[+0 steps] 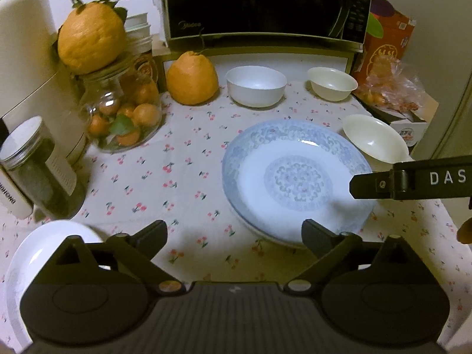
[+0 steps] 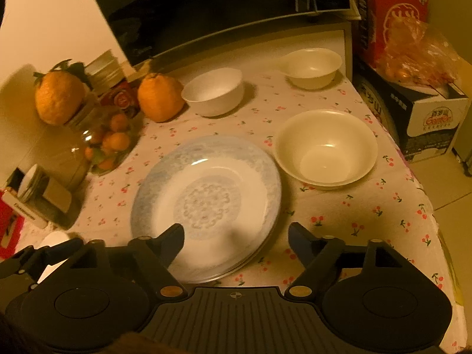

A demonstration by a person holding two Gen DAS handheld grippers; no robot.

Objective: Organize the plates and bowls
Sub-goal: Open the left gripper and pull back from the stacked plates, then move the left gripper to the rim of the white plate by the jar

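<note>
- Left gripper and right gripper: jaws spread, nothing between them.
- Blue-patterned plates, 2 stacked mid-table, glossy ceramic w/ shallow rims.
- 3 bowls apart: white bowl, small cream bowl, big cream bowl; smooth, round.
- Likely next: nest bowls, grip by rim, lower slow; they're slippery.
- Cherry-print tablecloth, soft.

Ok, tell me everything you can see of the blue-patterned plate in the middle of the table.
The blue-patterned plate looks like glazed ceramic: white, with a pale blue ornamental band round the rim and a round blue medallion in the centre. It lies flat and empty on top of at least one more plate, whose edge shows beneath it, on the cherry-print tablecloth. A cream bowl stands close beside it. Neither open claw touches it.
</note>
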